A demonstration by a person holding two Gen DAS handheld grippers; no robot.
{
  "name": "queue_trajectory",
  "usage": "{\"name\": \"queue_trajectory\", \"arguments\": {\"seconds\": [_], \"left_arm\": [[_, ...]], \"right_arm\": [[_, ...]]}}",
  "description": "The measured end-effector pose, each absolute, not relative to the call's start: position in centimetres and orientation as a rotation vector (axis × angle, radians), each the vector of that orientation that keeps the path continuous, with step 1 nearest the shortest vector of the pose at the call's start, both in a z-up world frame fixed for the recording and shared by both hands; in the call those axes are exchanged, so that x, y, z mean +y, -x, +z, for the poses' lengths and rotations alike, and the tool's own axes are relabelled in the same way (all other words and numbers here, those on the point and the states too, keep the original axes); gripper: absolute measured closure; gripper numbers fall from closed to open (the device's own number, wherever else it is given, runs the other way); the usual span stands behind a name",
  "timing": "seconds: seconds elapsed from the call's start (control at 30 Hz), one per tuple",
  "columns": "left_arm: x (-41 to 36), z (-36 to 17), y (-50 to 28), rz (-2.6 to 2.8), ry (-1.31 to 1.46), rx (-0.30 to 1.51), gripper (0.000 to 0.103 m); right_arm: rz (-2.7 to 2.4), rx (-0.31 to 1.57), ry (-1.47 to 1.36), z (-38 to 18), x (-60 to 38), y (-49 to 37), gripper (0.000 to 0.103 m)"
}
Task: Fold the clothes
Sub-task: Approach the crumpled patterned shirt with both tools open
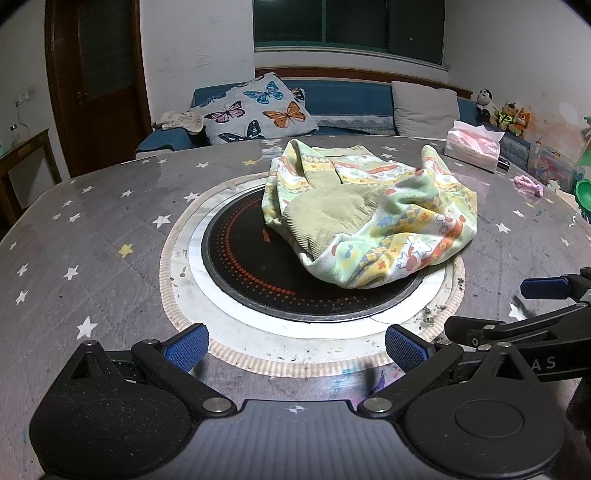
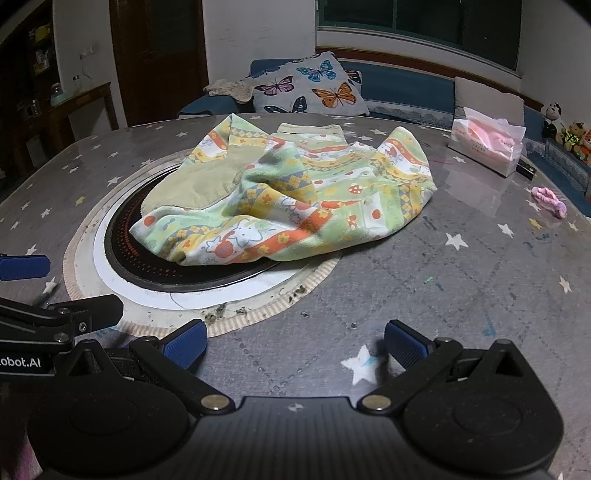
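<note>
Left fingers (image 1: 186,347) wide apart over the table (image 1: 92,229), holding nothing, crumpled cloth (image 1: 369,218) ahead on the round burner (image 1: 251,269), right view, fingers (image 2: 404,345) apart too, cloth (image 2: 295,199) ahead, tissue pack (image 2: 487,144) behind

Blue sofa (image 1: 347,98) under dark window (image 1: 347,22)
</note>
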State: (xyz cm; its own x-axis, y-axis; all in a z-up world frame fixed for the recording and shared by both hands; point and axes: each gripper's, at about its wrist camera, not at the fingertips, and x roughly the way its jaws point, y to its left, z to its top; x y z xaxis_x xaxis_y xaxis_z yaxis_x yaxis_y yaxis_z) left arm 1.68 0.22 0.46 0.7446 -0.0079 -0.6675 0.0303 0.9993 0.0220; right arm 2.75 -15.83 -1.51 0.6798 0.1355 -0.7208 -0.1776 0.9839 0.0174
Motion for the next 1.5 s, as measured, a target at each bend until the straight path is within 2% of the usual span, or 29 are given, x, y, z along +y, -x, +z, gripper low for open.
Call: {"name": "queue_trajectory", "arguments": {"seconds": [1.5], "left_arm": [[0.1,1.5,-4.4,-0.045,-0.054,0.729,0.0]], "right_arm": [[0.141,0.811,0.037,-0.4,-16.6,-5.0,0.0]]}}
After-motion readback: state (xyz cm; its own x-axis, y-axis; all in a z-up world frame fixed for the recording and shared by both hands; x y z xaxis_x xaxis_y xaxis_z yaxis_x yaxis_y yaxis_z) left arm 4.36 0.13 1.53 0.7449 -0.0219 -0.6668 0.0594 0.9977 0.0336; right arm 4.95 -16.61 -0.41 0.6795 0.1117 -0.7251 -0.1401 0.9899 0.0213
